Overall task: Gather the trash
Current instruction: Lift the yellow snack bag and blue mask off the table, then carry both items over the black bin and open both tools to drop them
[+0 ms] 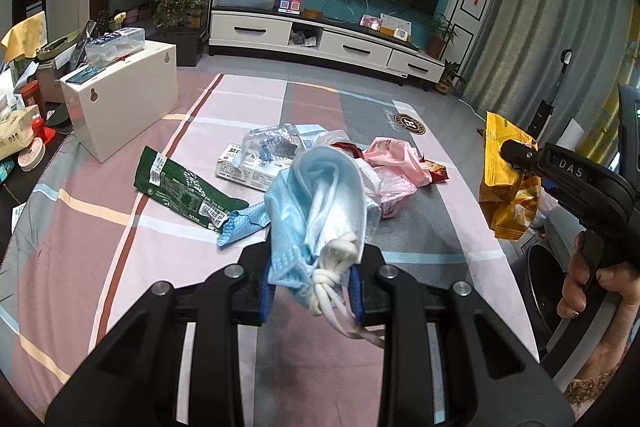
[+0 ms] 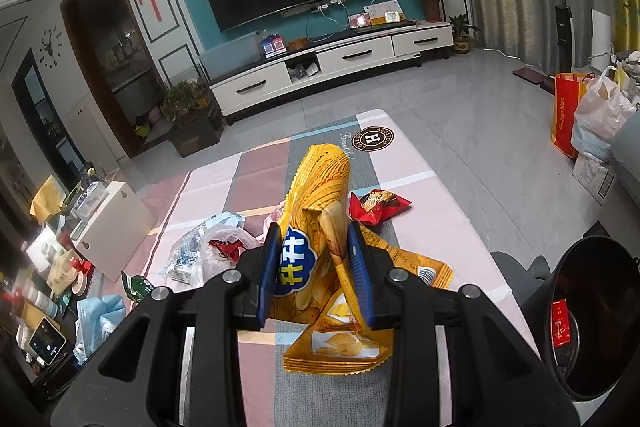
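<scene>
My left gripper [image 1: 314, 287] is shut on a crumpled light-blue face mask [image 1: 320, 195], whose white ear loops hang knotted between the blue pads. In the right wrist view my right gripper [image 2: 316, 267] is shut on a yellow crisp bag [image 2: 324, 179], which stands up between the pads and spills out below them. The left wrist view shows the same yellow bag [image 1: 508, 183] held aloft at the right by the right gripper [image 1: 516, 153], with a person's hand [image 1: 592, 287] on its handle. A black bin [image 2: 592, 307] stands at the lower right and has a red wrapper inside.
On the checked cloth [image 1: 120, 267] lie a green packet [image 1: 180, 183], a small white carton under clear plastic [image 1: 256, 163], a pink bag [image 1: 394, 163] and a red wrapper [image 2: 378, 205]. A white box [image 1: 124, 99] stands at the left, with clutter beyond it.
</scene>
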### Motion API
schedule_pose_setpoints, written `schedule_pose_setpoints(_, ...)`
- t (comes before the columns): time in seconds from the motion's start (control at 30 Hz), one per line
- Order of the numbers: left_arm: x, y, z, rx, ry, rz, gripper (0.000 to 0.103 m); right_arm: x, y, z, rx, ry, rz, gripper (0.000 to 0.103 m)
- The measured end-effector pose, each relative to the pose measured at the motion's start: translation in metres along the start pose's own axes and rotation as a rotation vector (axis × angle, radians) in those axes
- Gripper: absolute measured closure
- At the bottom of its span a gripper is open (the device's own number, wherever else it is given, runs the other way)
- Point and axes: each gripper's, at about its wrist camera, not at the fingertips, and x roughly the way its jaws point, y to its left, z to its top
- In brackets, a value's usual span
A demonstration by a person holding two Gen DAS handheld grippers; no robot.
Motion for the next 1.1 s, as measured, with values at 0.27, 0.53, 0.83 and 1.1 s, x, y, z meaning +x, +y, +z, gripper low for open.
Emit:
schedule_pose_setpoints(0.27, -0.007, -0.010, -0.001, 0.033, -0.026, -0.006, 0.074, -0.007, -0.004, -0.002, 0.008, -0.011, -0.001, 0.069)
schedule_pose_setpoints(0.53, -0.019, -0.035, 0.003, 0.061, -0.065, -0.022, 0.074, -0.023, -0.012, -0.002, 0.021, -0.042, 0.001, 0.069)
schedule_pose_setpoints(0.83, -0.018, -0.082, -0.002, 0.085, -0.043, -0.073, 0.074, -0.047, -0.034, 0.002, 0.088, -0.103, -0.008, 0.069)
schedule_pose_setpoints(1.1, -0.022, -0.132, -0.002, 0.124, -0.059, -0.155, 0.074, -0.083, -0.072, 0.007, 0.175, -0.200, -0.070, 0.069)
